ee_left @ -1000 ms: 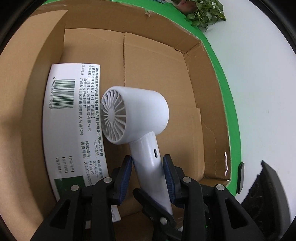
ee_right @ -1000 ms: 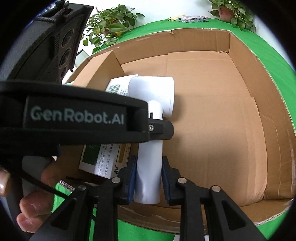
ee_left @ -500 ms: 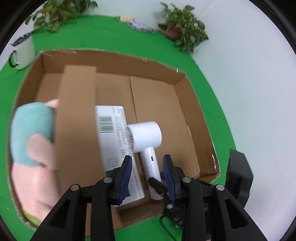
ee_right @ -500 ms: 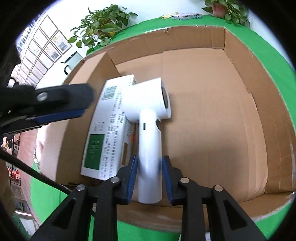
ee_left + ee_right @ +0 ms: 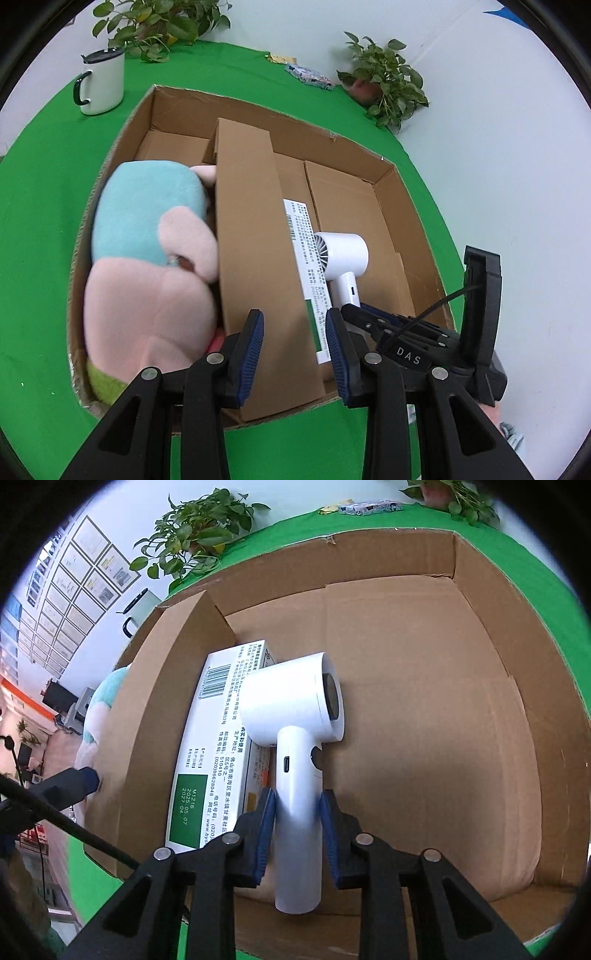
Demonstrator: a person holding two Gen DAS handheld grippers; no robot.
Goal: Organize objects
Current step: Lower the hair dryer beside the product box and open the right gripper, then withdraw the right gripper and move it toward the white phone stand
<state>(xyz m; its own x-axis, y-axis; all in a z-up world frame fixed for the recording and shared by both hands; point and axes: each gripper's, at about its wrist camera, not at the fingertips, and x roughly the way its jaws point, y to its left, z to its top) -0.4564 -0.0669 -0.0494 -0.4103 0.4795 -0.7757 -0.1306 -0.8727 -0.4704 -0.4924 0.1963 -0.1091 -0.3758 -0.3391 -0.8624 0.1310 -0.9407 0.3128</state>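
Right tongs [image 5: 297, 830] are clamped on the handle of a white hair dryer [image 5: 295, 738], blue pads pressing it from both sides and still squeezing in a touch. Dryer's barrel points toward 3 o'clock, and its back end lies over a white medicine box [image 5: 207, 746] with a barcode and a green patch, at 9 o'clock of the handle. Both sit inside a big cardboard box [image 5: 443, 701] on a green worktop [image 5: 517, 561]. A cardboard divider [image 5: 155, 701] stands at 9 o'clock of the medicine box, with a teal-and-pink plush toy [image 5: 101, 709] peeking past it. Potted plant [image 5: 192, 535] at 11 o'clock.
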